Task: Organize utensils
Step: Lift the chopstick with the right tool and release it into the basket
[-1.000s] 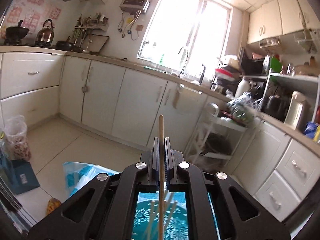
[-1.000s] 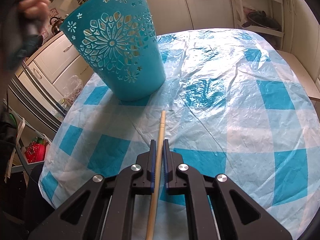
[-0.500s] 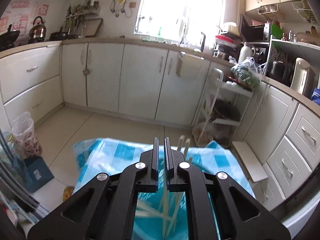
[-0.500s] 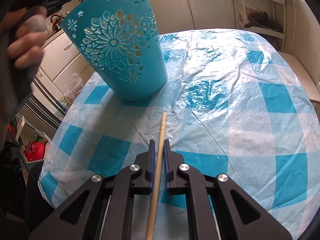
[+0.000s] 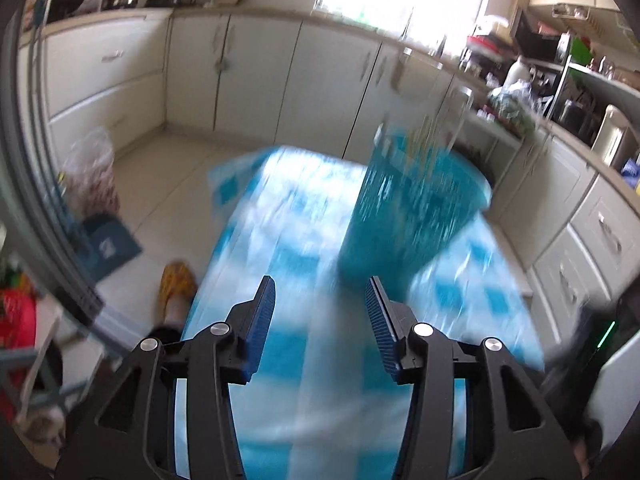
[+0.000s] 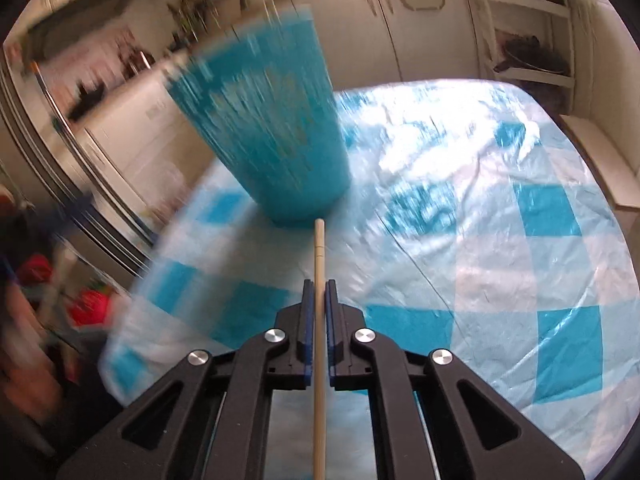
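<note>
The bin (image 6: 264,128) is set on the table (image 6: 520,248), toward its far left part in the right wrist view, with sticks (image 5: 424,140) held upright inside it. A chopstick (image 6: 319,264) is gripped between the pads of the right gripper (image 6: 319,292) and is pointed at the bin's base. The left gripper (image 5: 320,300), its jaws opening with nothing between them, is placed over the table before the bin; cabinets (image 5: 256,68) are ranged behind.

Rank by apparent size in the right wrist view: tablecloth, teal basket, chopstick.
1. Tablecloth, fills most of the frame.
2. Teal basket, blurred.
3. Chopstick, thinnest, though long; nearness to the camera inflates it.
</note>
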### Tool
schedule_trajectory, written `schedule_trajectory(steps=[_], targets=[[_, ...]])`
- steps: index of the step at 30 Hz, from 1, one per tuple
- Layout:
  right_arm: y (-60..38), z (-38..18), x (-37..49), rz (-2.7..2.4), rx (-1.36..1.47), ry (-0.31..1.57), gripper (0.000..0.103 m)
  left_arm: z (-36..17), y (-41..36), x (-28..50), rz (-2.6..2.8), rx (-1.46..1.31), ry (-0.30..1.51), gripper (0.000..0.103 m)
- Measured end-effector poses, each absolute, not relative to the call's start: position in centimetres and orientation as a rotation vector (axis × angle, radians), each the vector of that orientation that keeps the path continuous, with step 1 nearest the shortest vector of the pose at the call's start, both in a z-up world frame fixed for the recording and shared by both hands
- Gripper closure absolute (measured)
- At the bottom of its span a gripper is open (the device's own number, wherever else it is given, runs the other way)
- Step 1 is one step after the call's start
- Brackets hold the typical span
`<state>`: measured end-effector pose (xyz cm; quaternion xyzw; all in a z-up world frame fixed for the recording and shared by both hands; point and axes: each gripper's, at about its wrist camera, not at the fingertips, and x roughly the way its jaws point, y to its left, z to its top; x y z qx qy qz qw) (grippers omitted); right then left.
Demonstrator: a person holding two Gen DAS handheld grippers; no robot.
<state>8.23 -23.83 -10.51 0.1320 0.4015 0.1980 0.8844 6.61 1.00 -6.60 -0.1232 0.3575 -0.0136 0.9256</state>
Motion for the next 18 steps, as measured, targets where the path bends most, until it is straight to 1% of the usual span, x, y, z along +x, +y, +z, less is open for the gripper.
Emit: schedule_trajectory(steps=[3,6,9,12,15,18], targets=[[-25.0,-6.4,7.6,0.460,0.392,0.724,0.097,-9.0,1.5,3.9,-0.019,-0.209,0.792,0.058],[-25.0,-2.0,8.4,0.484,0.436,0.611,0.097,-10.4,1.7,2.3,-0.032,-0.204,0.835,0.058],[-23.9,2.3,10.1,0.499,0.434,0.498,0.097,-10.5,1.3,1.7,-0.050,-0.201,0.835,0.058],[-22.3,6.7,12.9,0.506,0.402,0.385,0.097,-9.3,0.5,1.8,-0.073,-0.202,0.807,0.058],[-20.6,8.8,15.3,0.480,0.366,0.314,0.097,-8.3,-0.2,1.9,-0.100,-0.190,0.777,0.058],[-19.9,9.1,16.6,0.433,0.324,0.273,0.097,-7.9,-0.6,2.3,-0.120,-0.200,0.774,0.058]])
